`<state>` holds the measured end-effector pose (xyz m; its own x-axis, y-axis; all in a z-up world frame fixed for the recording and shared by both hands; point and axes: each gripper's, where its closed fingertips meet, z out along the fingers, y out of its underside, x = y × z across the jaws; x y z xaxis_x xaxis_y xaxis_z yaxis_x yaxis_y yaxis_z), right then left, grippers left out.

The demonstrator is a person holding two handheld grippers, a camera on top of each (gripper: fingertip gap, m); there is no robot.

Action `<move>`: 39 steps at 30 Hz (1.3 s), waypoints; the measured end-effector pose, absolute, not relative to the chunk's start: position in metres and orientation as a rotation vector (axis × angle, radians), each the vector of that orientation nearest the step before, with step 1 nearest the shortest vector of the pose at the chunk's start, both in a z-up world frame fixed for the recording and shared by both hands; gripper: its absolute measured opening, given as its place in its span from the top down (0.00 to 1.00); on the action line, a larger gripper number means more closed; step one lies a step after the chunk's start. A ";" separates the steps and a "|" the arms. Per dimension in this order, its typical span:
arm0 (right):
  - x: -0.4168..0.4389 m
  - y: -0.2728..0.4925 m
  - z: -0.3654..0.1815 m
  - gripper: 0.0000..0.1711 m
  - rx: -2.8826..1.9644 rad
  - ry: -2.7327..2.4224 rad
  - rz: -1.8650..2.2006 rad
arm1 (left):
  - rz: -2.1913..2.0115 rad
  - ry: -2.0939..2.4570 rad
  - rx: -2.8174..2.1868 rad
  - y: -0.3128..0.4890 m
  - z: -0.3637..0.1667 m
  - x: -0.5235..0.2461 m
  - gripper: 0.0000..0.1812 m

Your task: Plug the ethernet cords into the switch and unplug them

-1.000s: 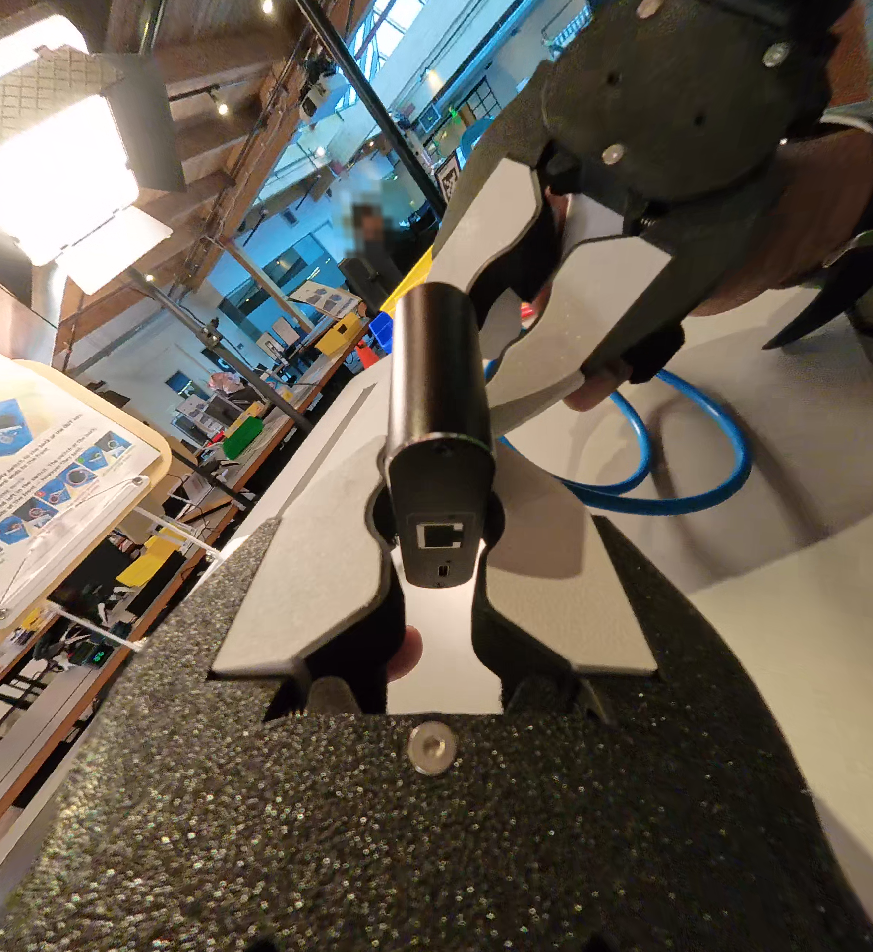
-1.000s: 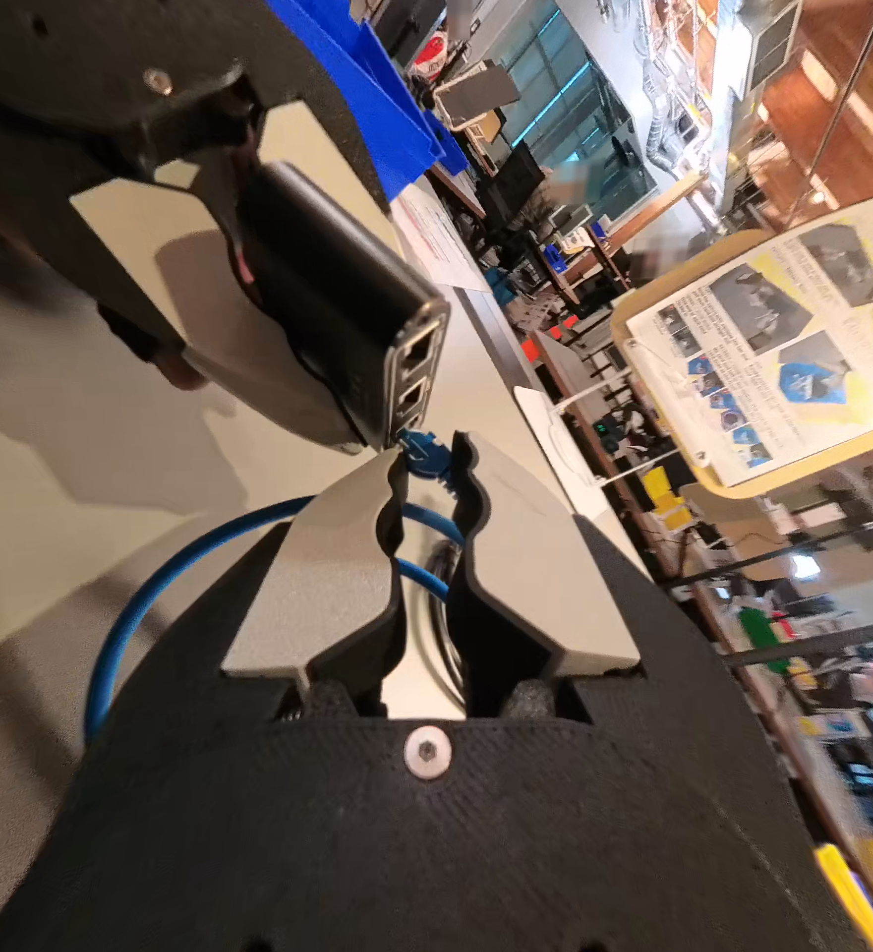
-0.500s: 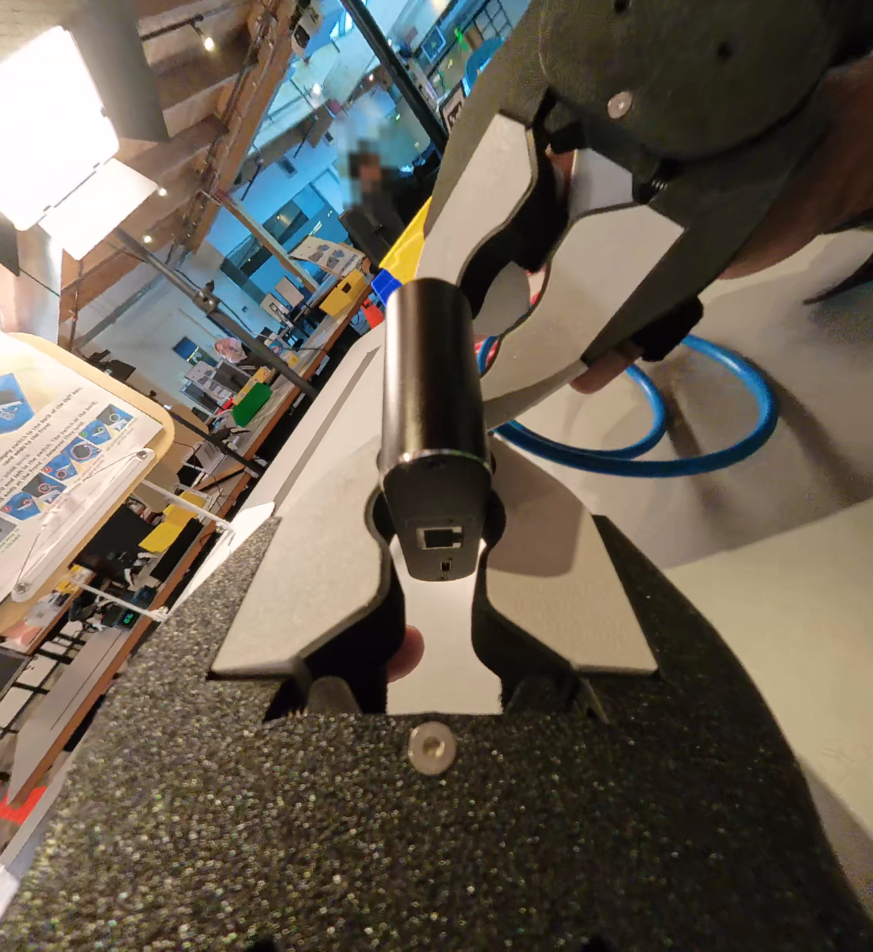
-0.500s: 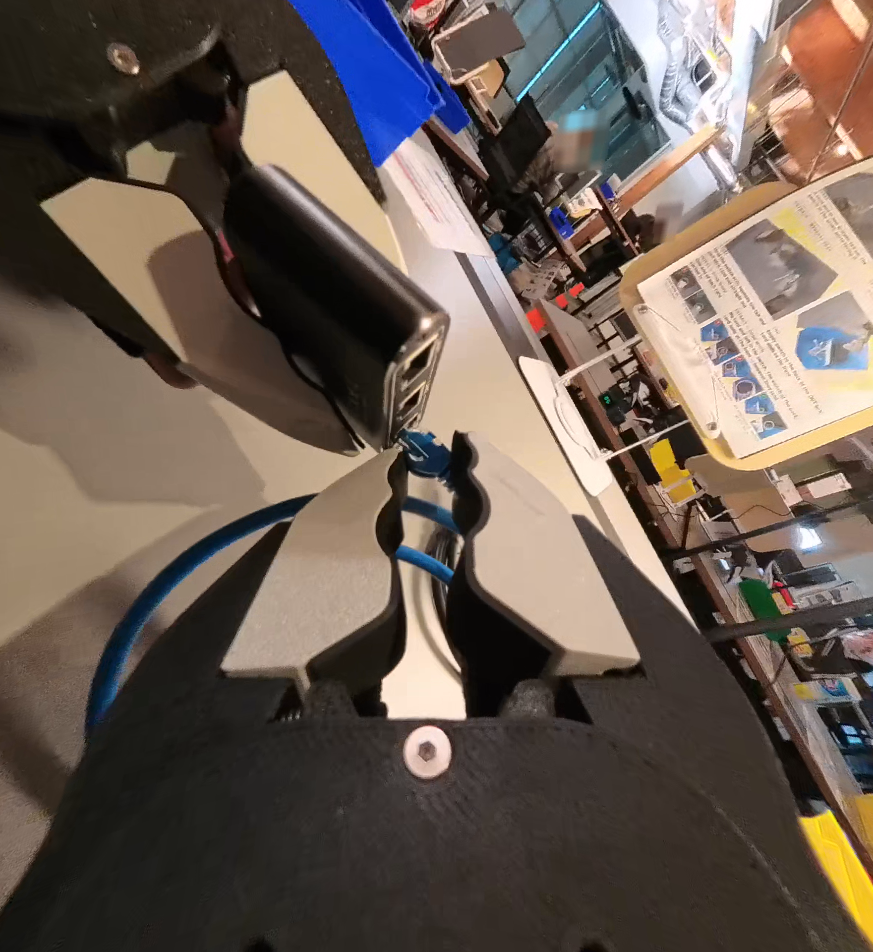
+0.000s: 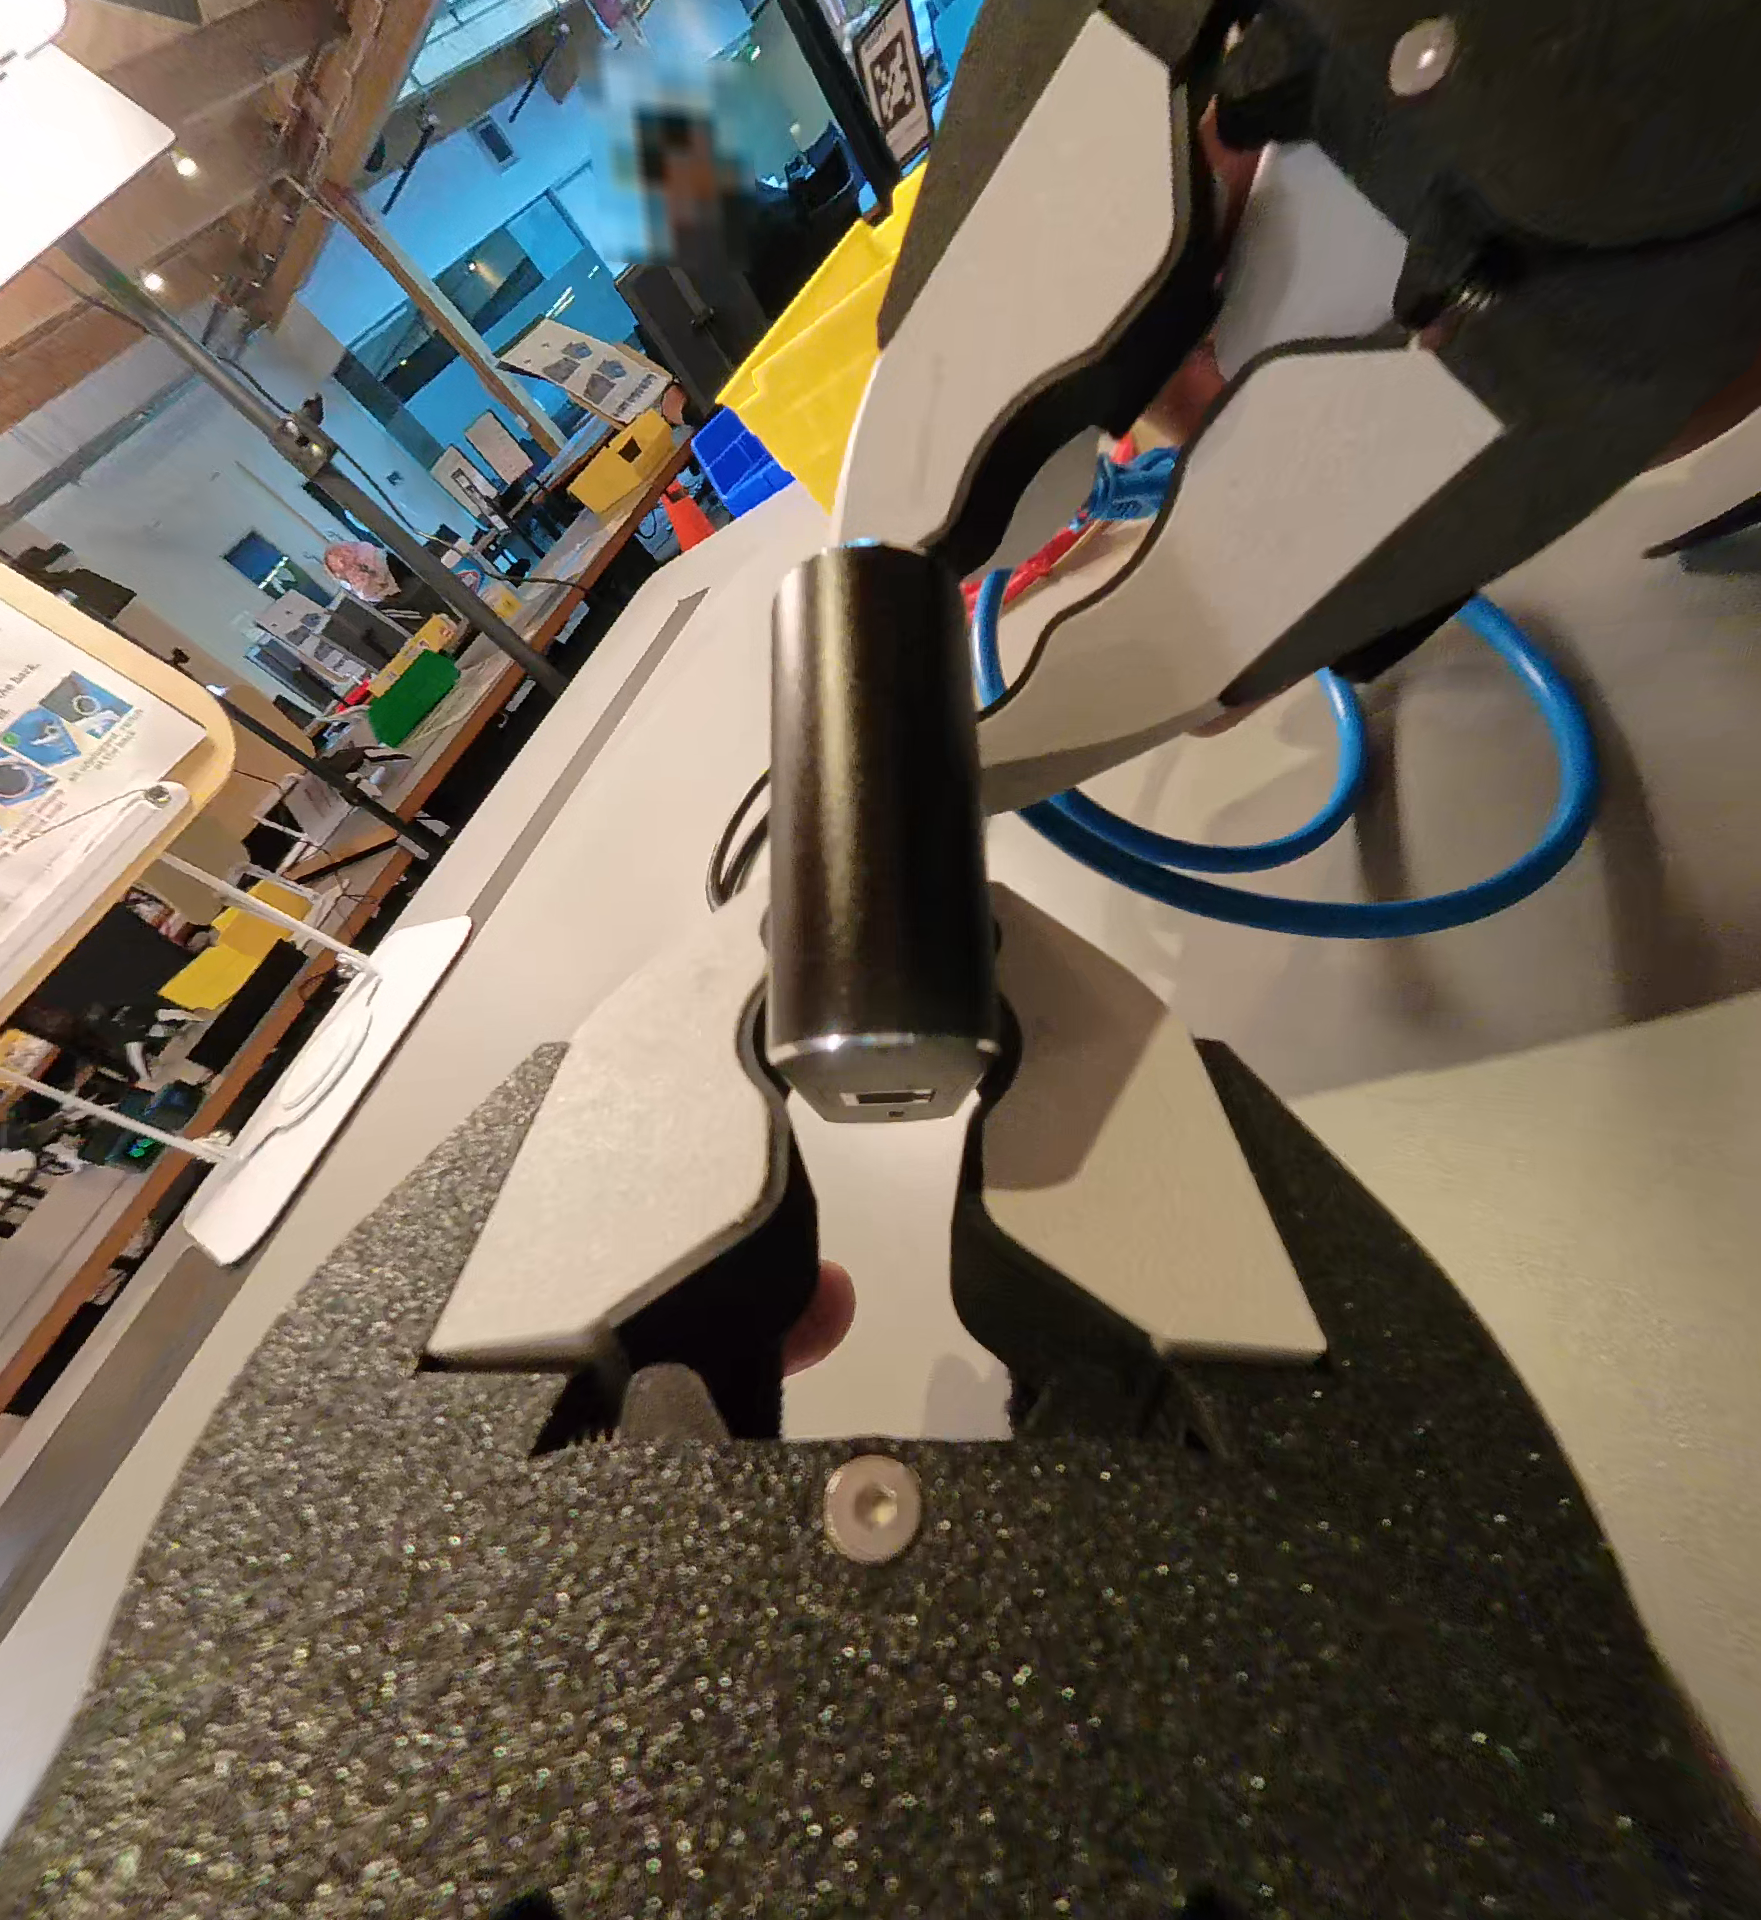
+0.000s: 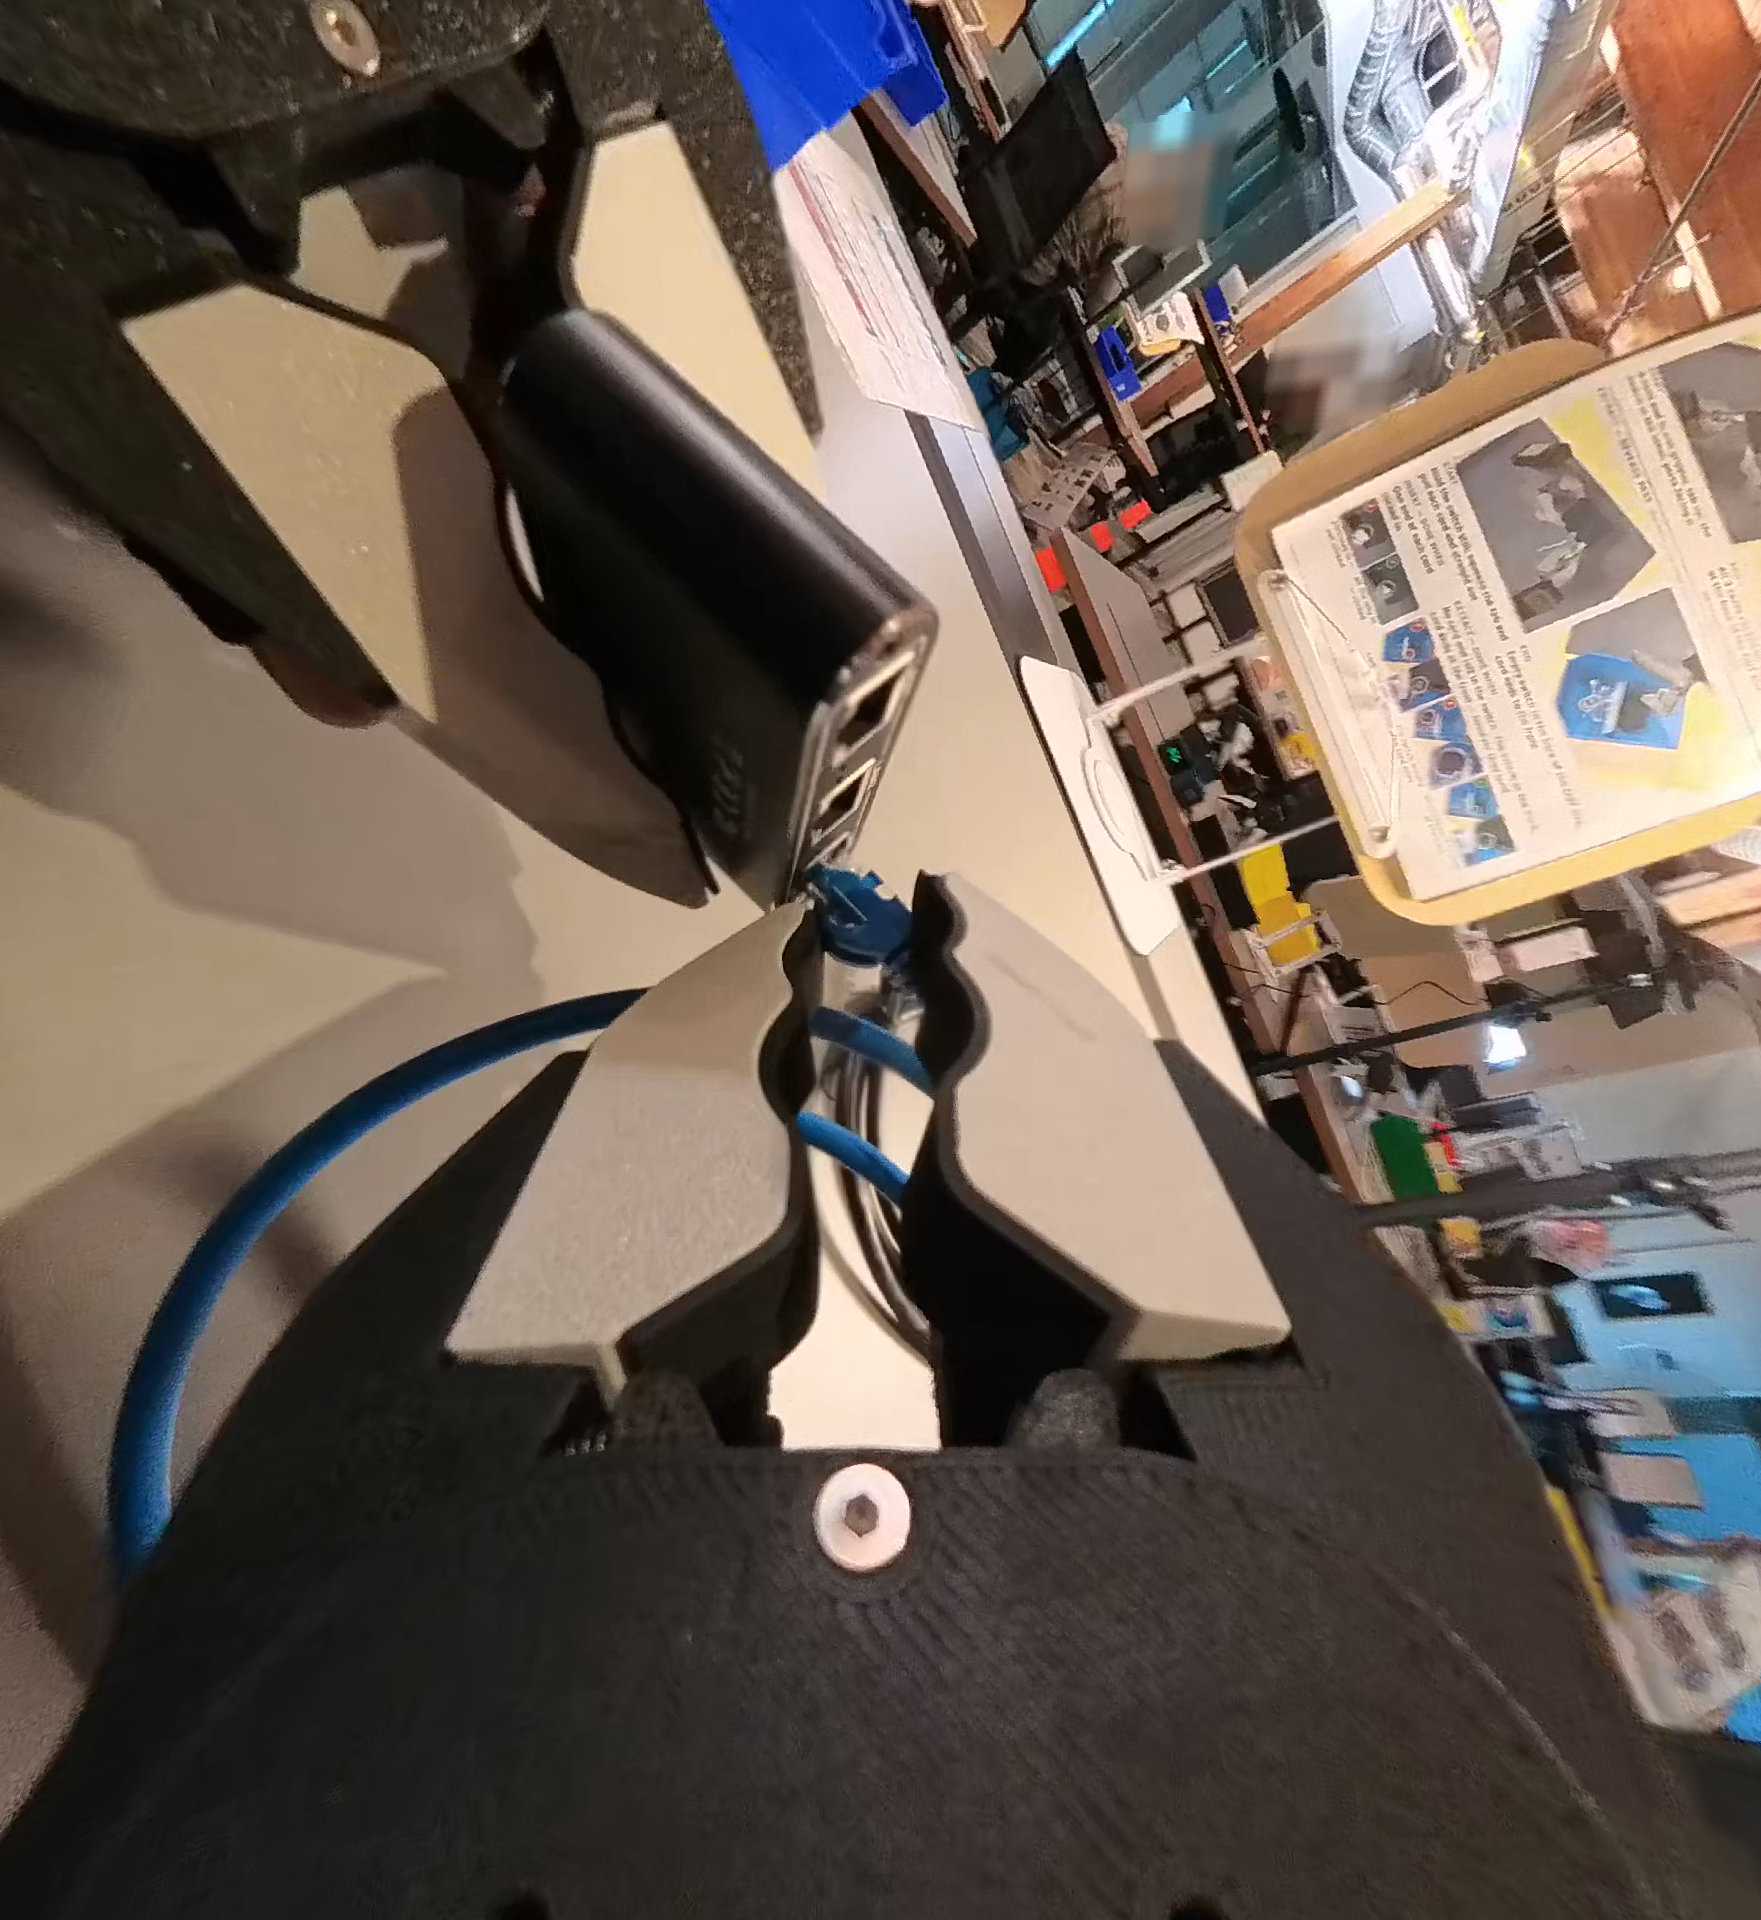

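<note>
1. Holding the black, rounded metal ethernet switch point(image 6: 689, 623) up off the pale grey tabletop point(image 6: 128, 1039), your left gripper point(image 5: 881, 1023) is clenched around its body; be keeping that grip firm so the switch is not twisting under the push.
2. Your right gripper point(image 6: 860, 925) is pinching the blue plastic plug point(image 6: 855, 914) of the blue round ethernet cord point(image 6: 263, 1174), and the plug is sitting at the lowest port of the switch; I cannot tell whether it is seated or only at the mouth.
3. Be lining the plug straight with that port, not tilted, before pressing along the switch's long axis.
4. The cord's loop is lying on the tabletop below the switch, beside a thin black cable point(image 6: 871, 1205); be watching that it is not dragging sideways on the plug.
</note>
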<state>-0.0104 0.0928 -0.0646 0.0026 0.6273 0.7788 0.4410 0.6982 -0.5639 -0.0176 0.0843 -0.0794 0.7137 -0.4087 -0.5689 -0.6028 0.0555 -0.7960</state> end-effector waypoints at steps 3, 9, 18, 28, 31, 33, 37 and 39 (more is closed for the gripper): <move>-0.011 0.094 -0.067 0.90 -0.820 -1.632 -0.044 | 0.238 0.867 -1.584 0.086 -0.084 -0.021 0.84; -0.011 0.092 -0.066 0.89 -0.967 -1.622 0.420 | 0.197 0.863 -1.555 0.084 -0.077 -0.015 0.84; -0.009 0.092 -0.063 0.90 -0.780 -1.619 -0.080 | 0.270 0.877 -1.565 0.085 -0.081 -0.019 0.84; -0.007 0.086 -0.055 0.90 -0.782 -1.585 -0.029 | 0.180 0.849 -1.549 0.081 -0.076 -0.017 0.84; -0.007 0.090 -0.056 0.90 -0.821 -1.606 0.028 | 0.218 0.850 -1.556 0.084 -0.077 -0.017 0.84; -0.005 0.087 -0.056 0.90 -0.726 -1.590 -0.169 | 0.234 0.870 -1.547 0.083 -0.077 -0.017 0.84; -0.004 0.085 -0.053 0.90 -0.695 -1.611 -0.172 | 0.264 0.878 -1.527 0.082 -0.075 -0.016 0.84; -0.004 0.082 -0.053 0.90 -0.687 -1.604 -0.139 | 0.282 0.889 -1.514 0.080 -0.074 -0.016 0.82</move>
<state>-0.0039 0.0819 -0.0530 0.0027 0.3454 0.9385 0.5022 0.8111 -0.3000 -0.0163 0.0798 -0.0744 0.6683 -0.3580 -0.6521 -0.6687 0.0950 -0.7374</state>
